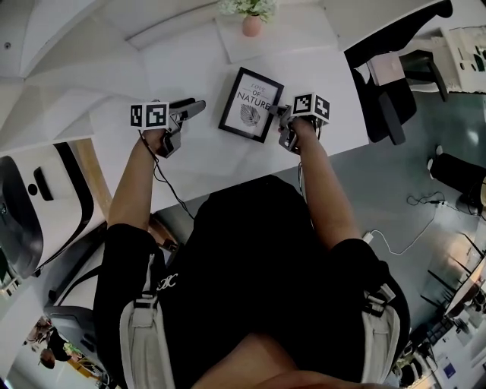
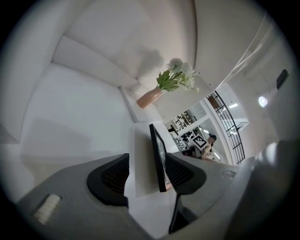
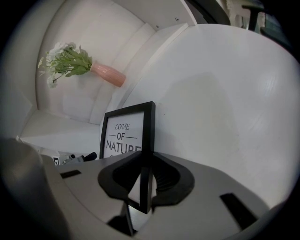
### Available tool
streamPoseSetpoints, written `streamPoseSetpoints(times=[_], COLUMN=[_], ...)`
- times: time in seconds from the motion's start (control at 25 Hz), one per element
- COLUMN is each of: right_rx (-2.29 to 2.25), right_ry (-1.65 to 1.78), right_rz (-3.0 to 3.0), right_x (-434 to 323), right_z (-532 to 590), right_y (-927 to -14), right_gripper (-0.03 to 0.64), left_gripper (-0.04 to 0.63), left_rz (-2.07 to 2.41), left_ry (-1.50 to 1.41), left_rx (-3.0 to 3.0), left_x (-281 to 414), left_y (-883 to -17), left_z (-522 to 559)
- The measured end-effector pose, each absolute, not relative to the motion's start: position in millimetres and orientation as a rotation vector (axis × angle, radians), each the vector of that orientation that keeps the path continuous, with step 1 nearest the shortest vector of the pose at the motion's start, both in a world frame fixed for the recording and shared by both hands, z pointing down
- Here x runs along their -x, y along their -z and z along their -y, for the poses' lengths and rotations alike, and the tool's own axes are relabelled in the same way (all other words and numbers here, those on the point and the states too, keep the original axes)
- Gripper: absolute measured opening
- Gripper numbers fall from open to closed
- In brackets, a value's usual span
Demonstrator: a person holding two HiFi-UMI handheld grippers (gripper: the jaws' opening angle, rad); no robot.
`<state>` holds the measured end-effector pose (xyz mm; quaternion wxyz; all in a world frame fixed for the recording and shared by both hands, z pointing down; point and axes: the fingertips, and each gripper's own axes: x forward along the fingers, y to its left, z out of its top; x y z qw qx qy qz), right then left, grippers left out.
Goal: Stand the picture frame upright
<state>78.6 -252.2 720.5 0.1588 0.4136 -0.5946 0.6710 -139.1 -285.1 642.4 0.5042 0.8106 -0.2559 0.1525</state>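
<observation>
- A white worktop [image 1: 190, 68] runs in front of the person, with a raised white step along its far side.
- The black-framed rectangular picture frame [image 1: 251, 105], printed "LOVE OF NATURE", sits mid-worktop between the two grippers. Its printed face is turned up towards the person.
- The right tongs [image 3: 146, 178] are closed on the frame's right edge, with the thin black rim pinched between the dark pads.
- The left tongs [image 2: 146, 174] stand apart and hold nothing. They are just left of the frame and point at its edge.
- A pink vase of white flowers [image 1: 251, 23] stands on the step, beyond the frame.
</observation>
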Motion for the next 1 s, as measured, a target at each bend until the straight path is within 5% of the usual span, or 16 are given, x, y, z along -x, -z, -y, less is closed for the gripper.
streamPoseSetpoints(times=[1.0], right_rx=[-1.144], right_ry=[-1.964], right_rz=[1.728], right_x=[-79.7], right_z=[251.8], right_y=[-721.0], right_gripper=[0.077], left_gripper=[0.216], left_rz=[0.386], left_ry=[-0.465], left_rx=[-1.909], left_x=[46.4], left_y=[-671.1], left_z=[293.7])
